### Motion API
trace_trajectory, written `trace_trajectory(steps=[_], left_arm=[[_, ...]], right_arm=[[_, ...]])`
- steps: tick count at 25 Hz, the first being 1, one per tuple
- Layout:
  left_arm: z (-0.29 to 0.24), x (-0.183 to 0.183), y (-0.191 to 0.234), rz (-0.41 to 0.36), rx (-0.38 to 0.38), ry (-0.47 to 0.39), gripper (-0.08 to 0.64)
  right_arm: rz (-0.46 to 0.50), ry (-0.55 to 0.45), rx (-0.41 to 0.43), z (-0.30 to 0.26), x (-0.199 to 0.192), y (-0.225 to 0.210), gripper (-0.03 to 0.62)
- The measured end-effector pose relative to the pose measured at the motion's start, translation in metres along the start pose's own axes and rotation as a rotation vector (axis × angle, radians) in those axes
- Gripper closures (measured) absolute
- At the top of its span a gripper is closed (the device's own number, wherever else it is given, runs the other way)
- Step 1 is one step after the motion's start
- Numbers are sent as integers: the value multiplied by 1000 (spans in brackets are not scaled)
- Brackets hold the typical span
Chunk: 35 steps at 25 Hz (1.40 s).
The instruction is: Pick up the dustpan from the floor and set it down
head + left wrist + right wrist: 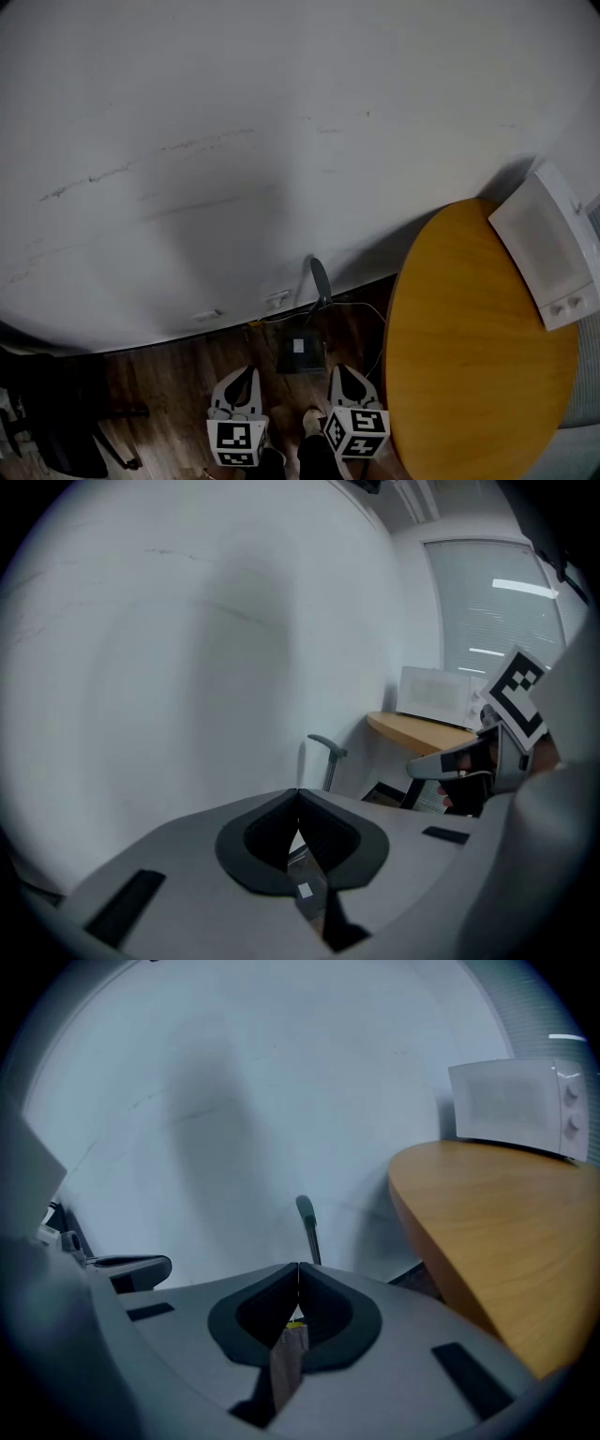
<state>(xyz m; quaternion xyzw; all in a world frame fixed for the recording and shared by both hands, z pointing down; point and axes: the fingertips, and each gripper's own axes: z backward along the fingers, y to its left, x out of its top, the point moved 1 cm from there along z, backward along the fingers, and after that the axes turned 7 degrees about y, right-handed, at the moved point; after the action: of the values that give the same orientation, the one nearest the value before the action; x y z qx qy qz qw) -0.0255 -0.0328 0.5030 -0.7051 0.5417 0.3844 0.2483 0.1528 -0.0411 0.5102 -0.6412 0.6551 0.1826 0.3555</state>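
The task is at its very start: the dustpan [302, 354] sits on the dark wooden floor [178, 384] at the foot of the white wall [234, 141], just left of the round wooden table [469, 356], with its grey handle [320, 281] standing upright and nothing touching it. The left gripper [247, 373] and the right gripper [340, 371] hang low side by side, short of the pan, one towards each side of it. Both claws are pressed together with nothing pinched; in each gripper's own view the tips meet in a thin seam. By my reading the whole job is left: a claw has to spread, take the handle, lift the pan and set it down. Only the head view shows the body of the pan on the floor, how the two grippers flank it, the person's shoe [312, 422] between them, and what seems a dark chair base [56, 422] far to the left. Each gripper view covers most of the pan with its own jaws and gives chiefly the handle rising above the closed tips. The left gripper view adds a window [487, 602] beyond the table and the right gripper's marker cube at its right edge; the right gripper view shows the face of the white appliance [516, 1101] on the table and the left gripper's jaw at its left edge
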Motion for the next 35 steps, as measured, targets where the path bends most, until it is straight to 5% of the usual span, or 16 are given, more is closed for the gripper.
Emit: trace_trajectory(steps=[10,35], left_arm=[[-50,-64,0,32,23,39,541],[-114,-47,-39,-26,-184,-13,537]], right_arm=[[24,53,-20,-45,-62,-22,560],[-16,90,-65,-63,-94,-48,560]])
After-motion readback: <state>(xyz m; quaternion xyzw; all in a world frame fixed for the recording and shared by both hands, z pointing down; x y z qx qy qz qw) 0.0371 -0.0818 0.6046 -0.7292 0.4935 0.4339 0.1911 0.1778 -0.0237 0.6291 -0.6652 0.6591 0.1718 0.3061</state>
